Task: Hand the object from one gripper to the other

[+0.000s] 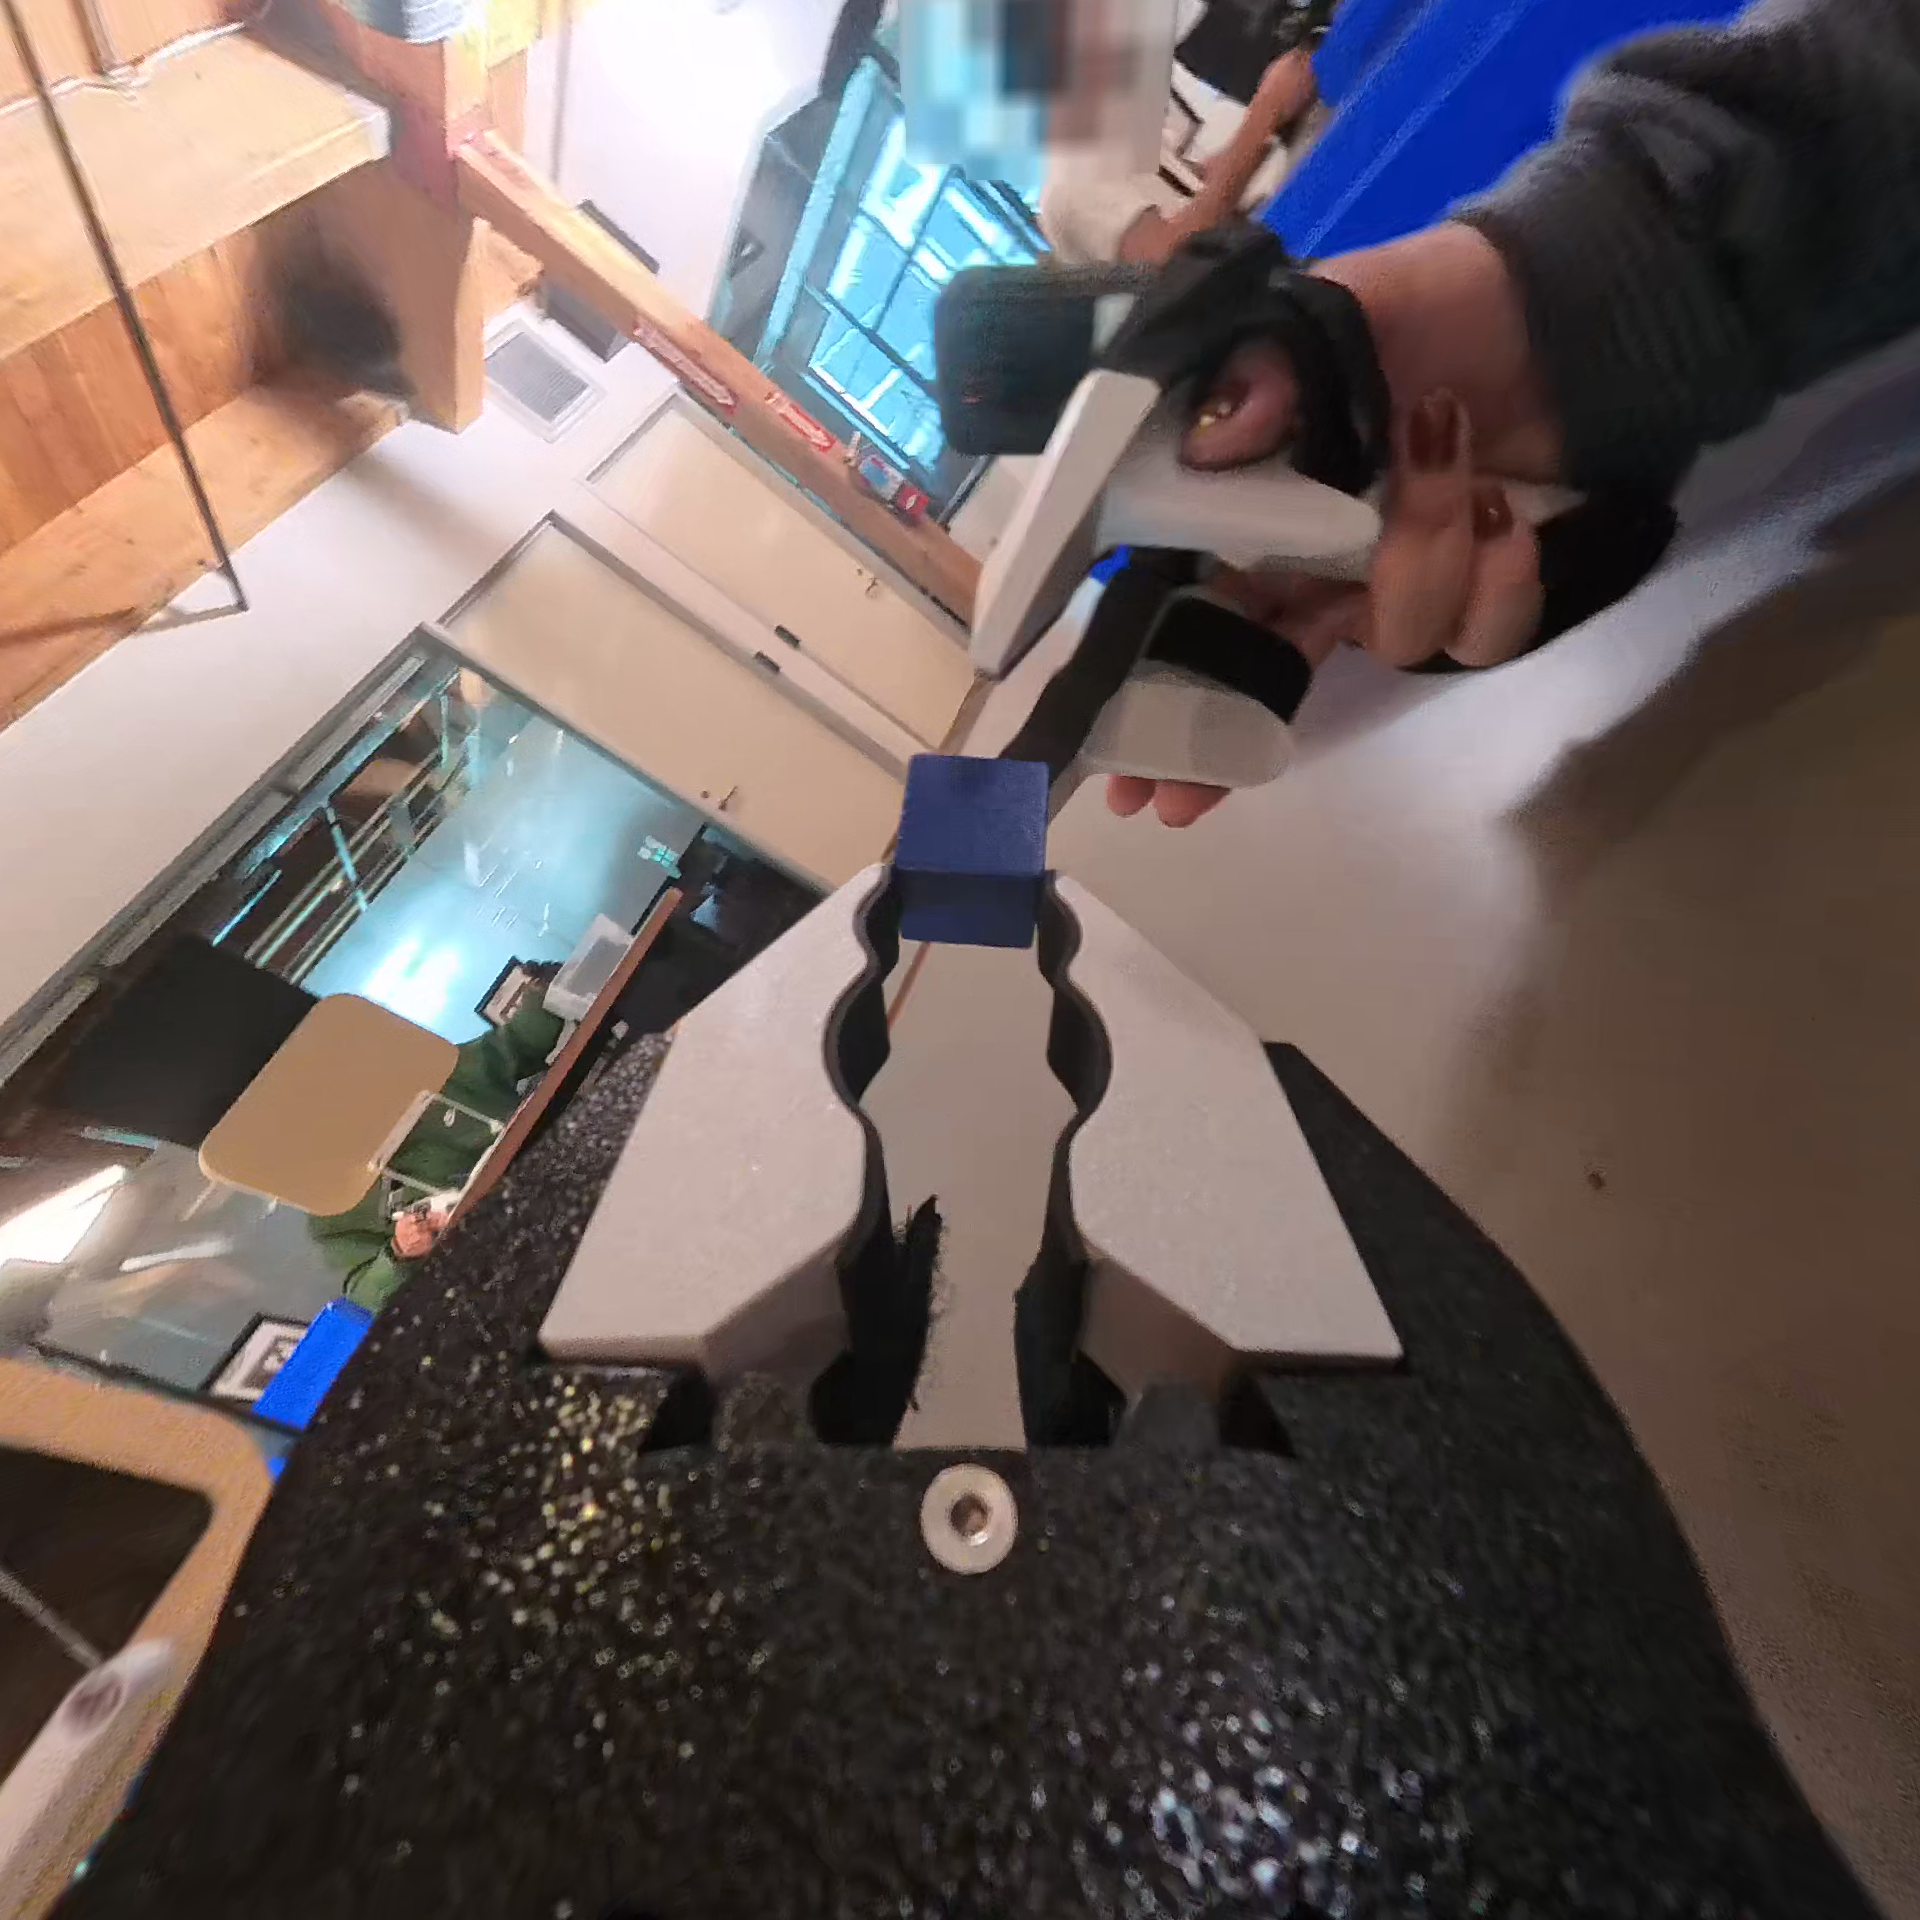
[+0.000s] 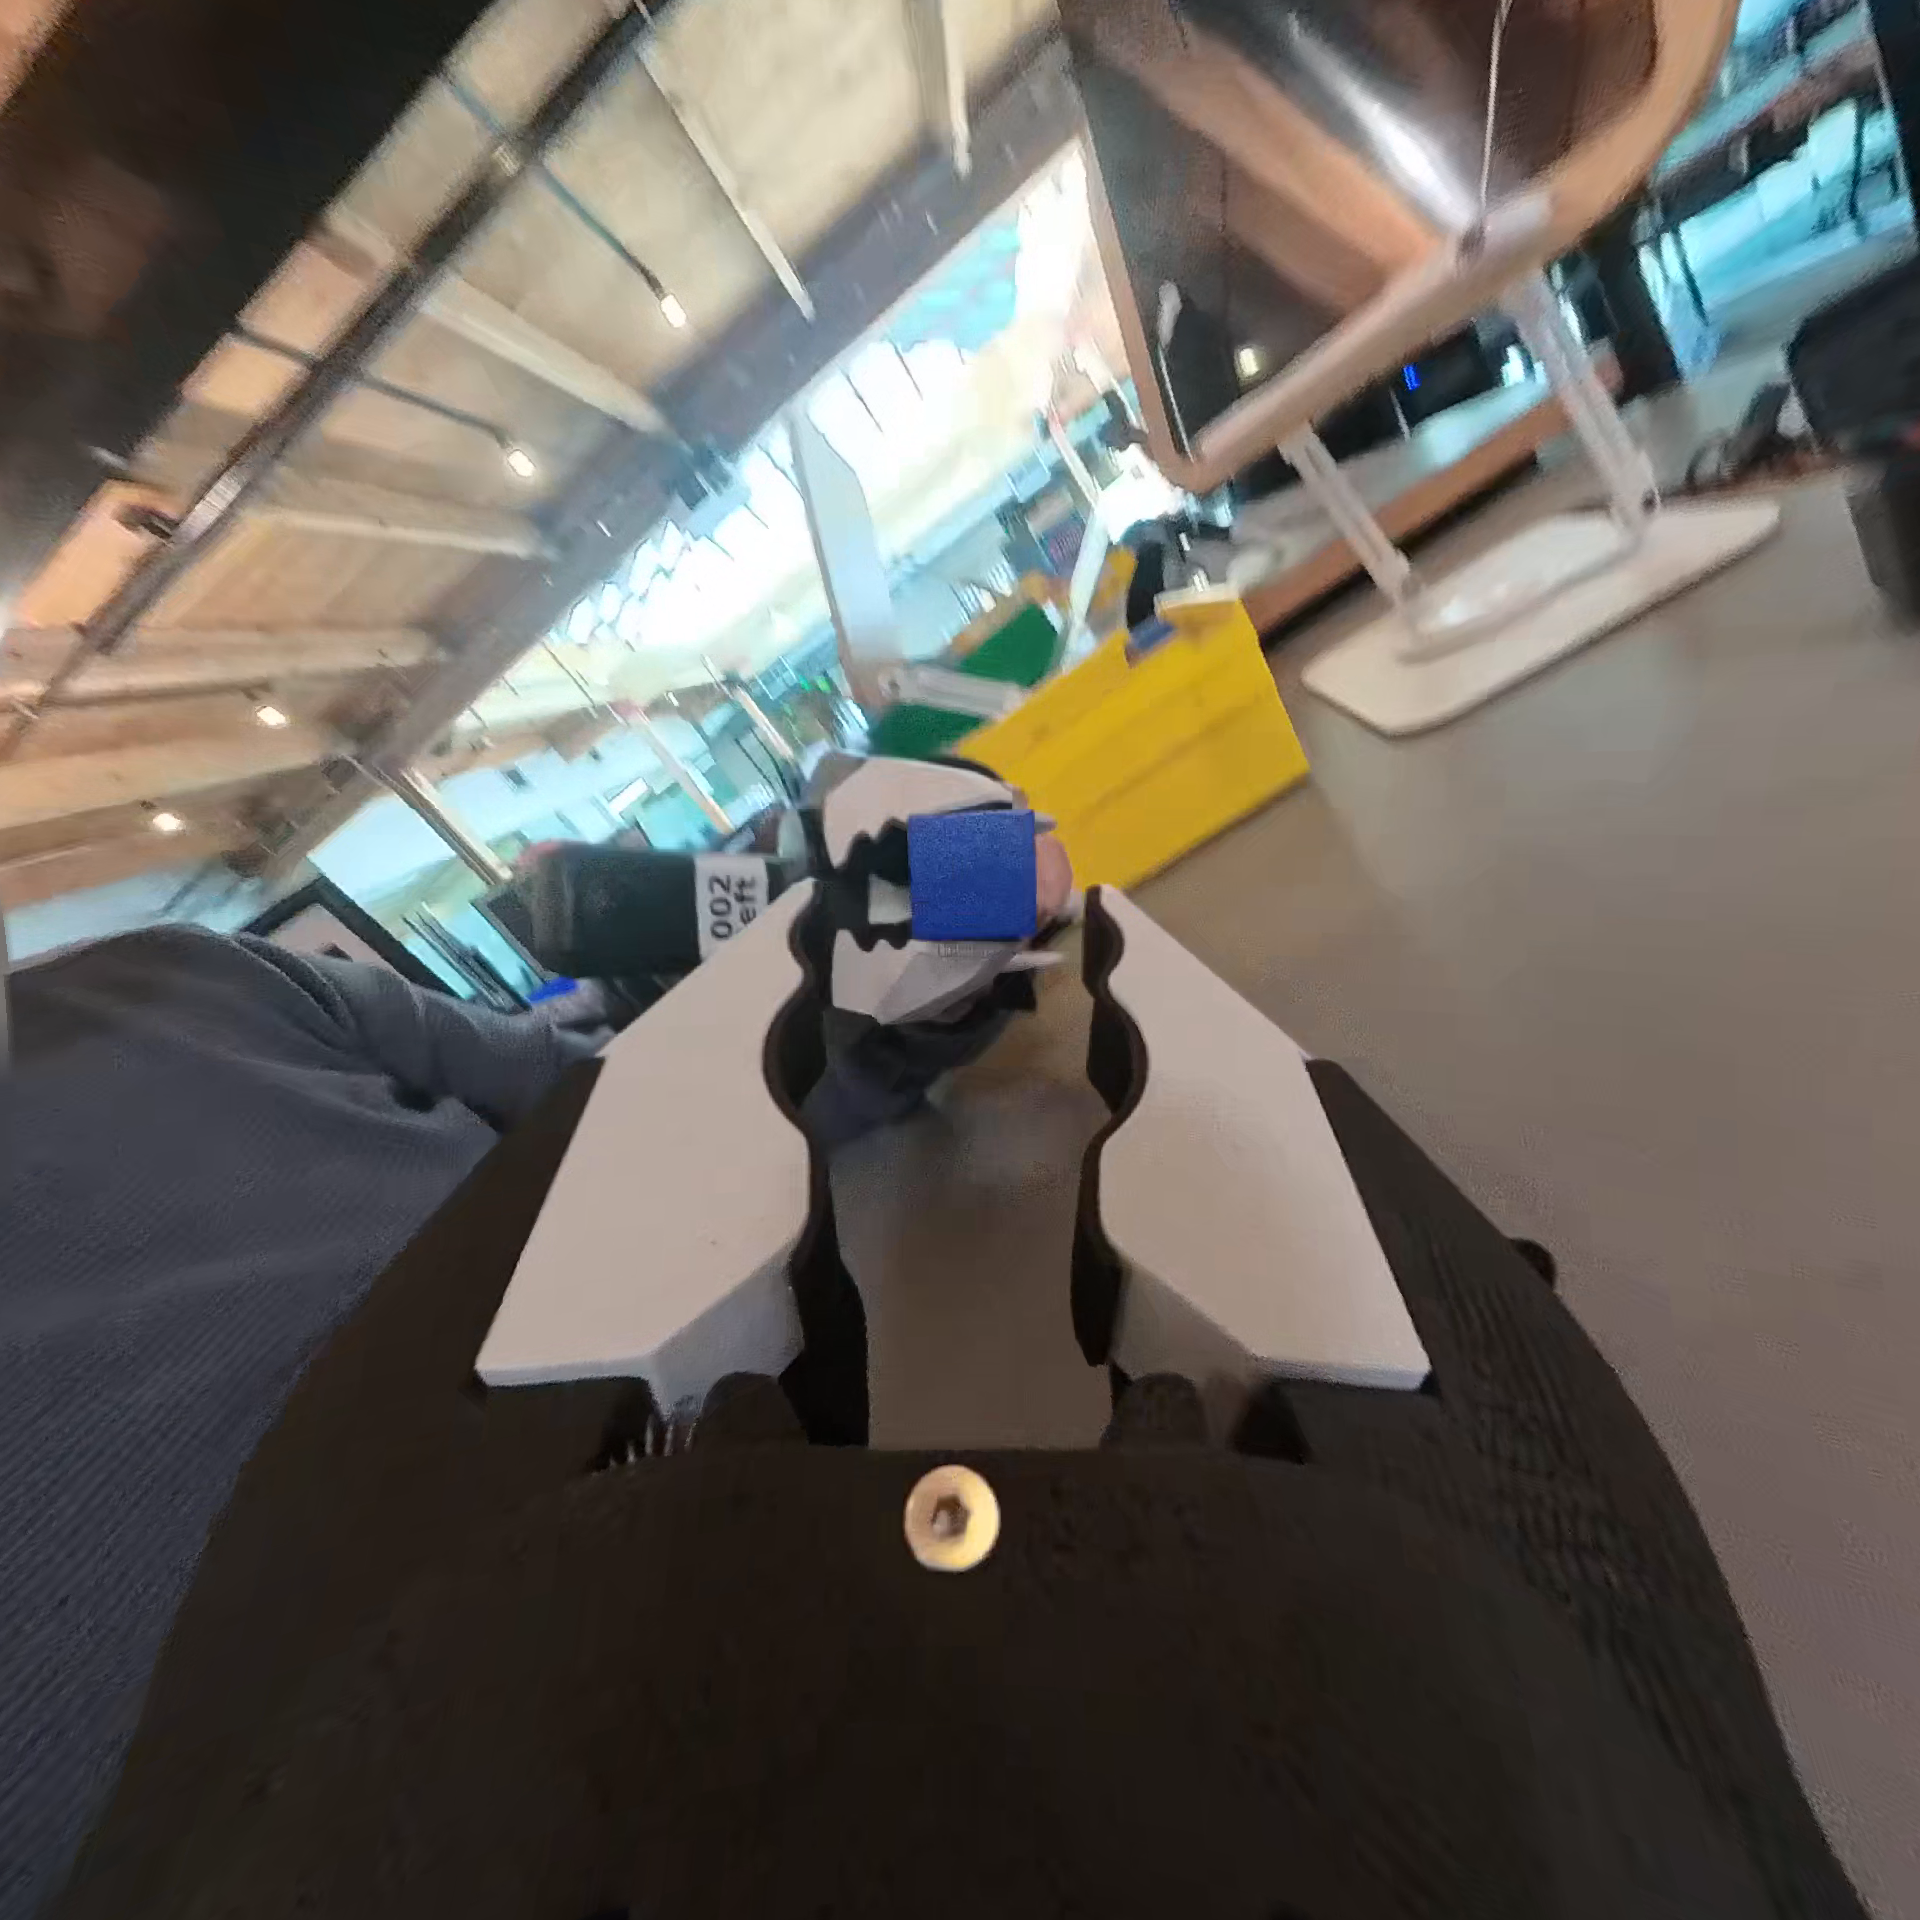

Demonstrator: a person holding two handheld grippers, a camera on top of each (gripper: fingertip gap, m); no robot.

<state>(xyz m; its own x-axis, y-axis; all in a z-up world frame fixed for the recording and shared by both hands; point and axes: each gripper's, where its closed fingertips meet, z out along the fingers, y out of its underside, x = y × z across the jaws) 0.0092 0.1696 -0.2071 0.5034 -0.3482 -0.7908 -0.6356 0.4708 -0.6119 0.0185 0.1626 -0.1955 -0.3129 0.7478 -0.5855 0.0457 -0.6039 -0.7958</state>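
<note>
Left gripper (image 1: 971,904) pinches the blue cube (image 1: 974,850) at its fingertips. Right gripper (image 2: 948,914) faces it, jaws wide, empty; cube lies straight ahead, just beyond its tips.

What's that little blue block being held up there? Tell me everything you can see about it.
The small blue cube looks matte, like painted wood or plastic, with crisp edges and plain faces. It is pinched at the very tips of the left hand-held gripper, most of it sticking out beyond them, off any surface. The right hand-held gripper is open in front of it and not touching it.
</note>
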